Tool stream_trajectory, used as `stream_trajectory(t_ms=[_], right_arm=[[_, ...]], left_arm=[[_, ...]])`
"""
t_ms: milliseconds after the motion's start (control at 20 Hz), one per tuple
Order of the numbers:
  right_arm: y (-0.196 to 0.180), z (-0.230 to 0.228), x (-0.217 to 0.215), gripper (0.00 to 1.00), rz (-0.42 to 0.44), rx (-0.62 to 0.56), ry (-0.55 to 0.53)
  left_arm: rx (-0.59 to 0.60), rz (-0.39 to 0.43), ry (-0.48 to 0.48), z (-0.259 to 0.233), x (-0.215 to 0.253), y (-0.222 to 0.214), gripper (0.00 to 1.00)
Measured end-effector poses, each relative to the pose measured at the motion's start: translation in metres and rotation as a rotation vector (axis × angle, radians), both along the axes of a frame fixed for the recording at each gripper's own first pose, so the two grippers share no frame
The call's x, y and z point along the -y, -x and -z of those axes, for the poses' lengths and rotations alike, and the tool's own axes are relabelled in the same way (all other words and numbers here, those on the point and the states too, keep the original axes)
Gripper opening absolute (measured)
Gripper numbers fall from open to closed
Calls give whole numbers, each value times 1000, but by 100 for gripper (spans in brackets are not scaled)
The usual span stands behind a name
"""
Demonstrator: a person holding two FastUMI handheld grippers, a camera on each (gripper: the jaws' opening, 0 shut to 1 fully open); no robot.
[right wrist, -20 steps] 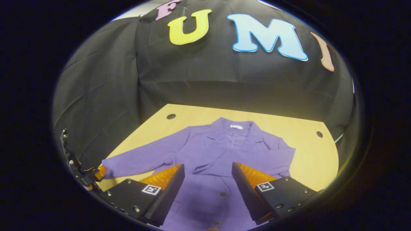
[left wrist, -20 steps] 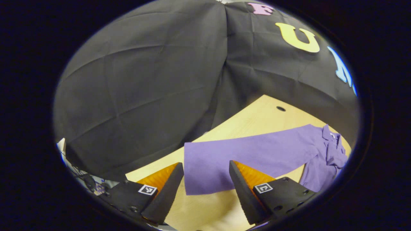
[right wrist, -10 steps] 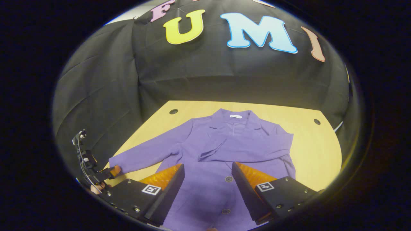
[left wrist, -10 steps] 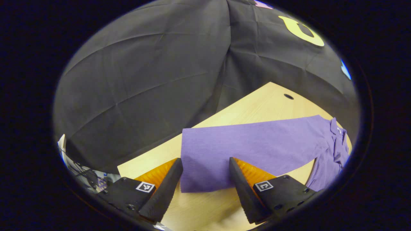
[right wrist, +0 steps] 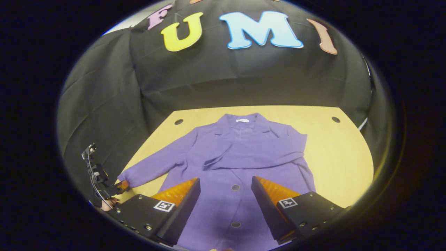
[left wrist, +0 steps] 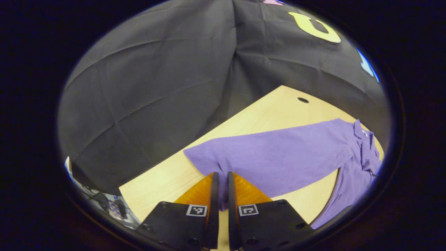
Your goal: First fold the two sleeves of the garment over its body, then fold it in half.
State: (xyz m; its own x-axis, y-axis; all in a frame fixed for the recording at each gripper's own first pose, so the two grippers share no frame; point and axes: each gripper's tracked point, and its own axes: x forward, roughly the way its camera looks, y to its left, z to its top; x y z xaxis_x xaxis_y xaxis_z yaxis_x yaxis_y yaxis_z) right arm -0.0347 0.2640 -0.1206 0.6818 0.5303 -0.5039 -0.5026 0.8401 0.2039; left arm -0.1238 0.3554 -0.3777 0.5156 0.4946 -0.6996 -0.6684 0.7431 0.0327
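Booth wall: black cloth closes the upper half of both views and goes down behind the far edge of the table.
Table: light wooden top, with a dark round hole near each far corner in the right gripper view; its right edge curves round at the right of the frame.
Garment: purple buttoned jacket lies flat in the middle of the table, collar toward the wall, hem toward the bottom of the right gripper view.
Folded sleeve: one sleeve lies across the chest, from the right shoulder to the middle of the frame, on top of the body.
Open sleeve: the other sleeve is stretched out flat to the side; in the left gripper view it runs from the collar at the right edge to the cuff in the lower middle, and the cuff corner is lifted a little.
Left gripper: left gripper is clenched on the cuff of the open sleeve, both fingers pressing the cloth between them; in the right gripper view it sits at the lower left, at the sleeve end near the table's left edge.
Right gripper: right gripper is released, fingers wide apart, over the lower front of the garment and its buttons; whether it touches the cloth I cannot tell.
Free room: bare wood lies right of the garment and between the collar and the wall; beside the cuff there is a narrow strip of wood before the table's edge.
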Motion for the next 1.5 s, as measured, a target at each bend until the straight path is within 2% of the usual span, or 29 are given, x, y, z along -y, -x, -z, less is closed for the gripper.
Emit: stream_trajectory(t_ms=[50, 250, 450, 600, 850, 1200, 1500], right_arm=[[-4, 0, 8, 92, 13, -2, -2], [-17, -1, 43, 92, 61, 15, 4], [-23, 4, 79, 92, 104, 22, 0], [-25, 13, 107, 92, 130, 13, 3], [-29, 21, 154, 92, 185, 9, -17], [-38, 32, 210, 92, 243, -2, -53], [-50, 40, 246, 92, 267, 3, -44]], left_arm=[[-5, 15, 20, -2, 3, -3, 7], [45, 50, 72, -24, 18, -16, 7], [133, 101, 107, -60, 57, -58, 7], [198, 167, 124, -89, 103, -91, 7], [239, 310, 145, -116, 190, -142, 7], [242, 528, 172, -121, 336, -204, 7], [229, 627, 198, -116, 426, -231, 7]])
